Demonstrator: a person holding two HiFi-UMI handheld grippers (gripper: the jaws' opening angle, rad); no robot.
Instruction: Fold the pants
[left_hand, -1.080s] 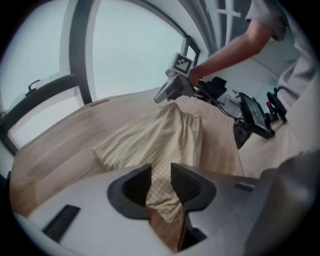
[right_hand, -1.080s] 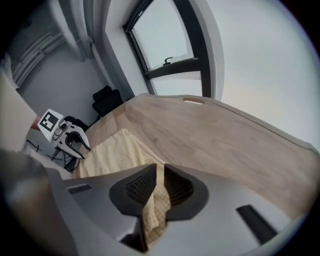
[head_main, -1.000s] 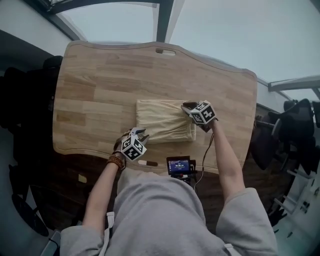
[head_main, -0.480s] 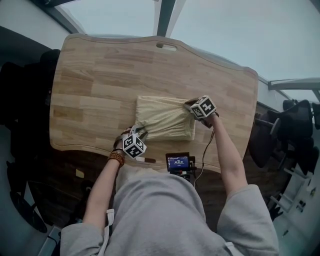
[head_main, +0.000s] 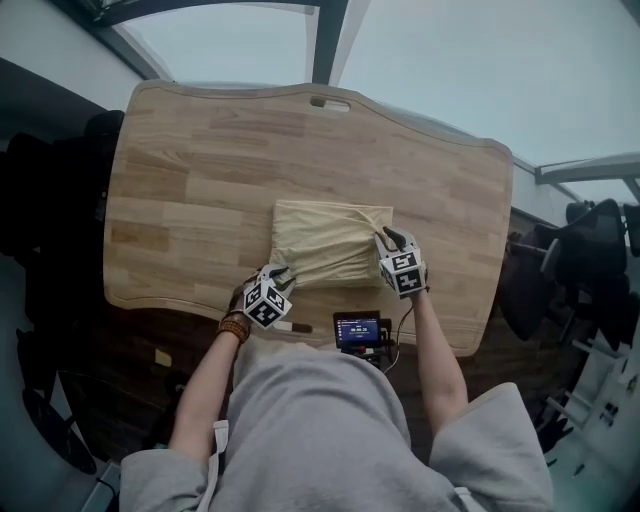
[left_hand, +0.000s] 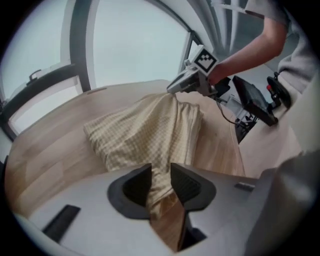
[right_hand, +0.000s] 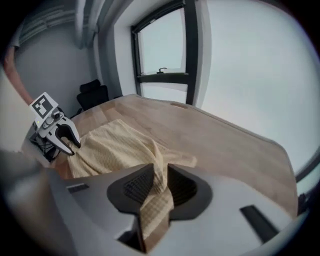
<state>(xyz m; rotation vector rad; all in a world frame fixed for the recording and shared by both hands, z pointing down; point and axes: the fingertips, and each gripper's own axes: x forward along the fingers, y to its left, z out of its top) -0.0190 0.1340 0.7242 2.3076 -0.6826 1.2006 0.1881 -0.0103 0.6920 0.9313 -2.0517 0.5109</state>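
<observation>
My left tool (left_hand: 161, 176) and right tool (right_hand: 160, 181) each pinch the pants (head_main: 325, 243), right jaws just eased wider; from above both pinched corners are hidden.

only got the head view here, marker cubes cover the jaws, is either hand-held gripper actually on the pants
observer: yes. The left gripper view shows the left hand-held gripper clamped on a bunched edge of the pants.
operator: and the right one
observer: the right gripper view shows a fold of the pants drawn up between the jaws of the right hand-held gripper. Those jaws have just been opening.
operator: fabric plain?
observer: no, up close it has a fine check weave.
</observation>
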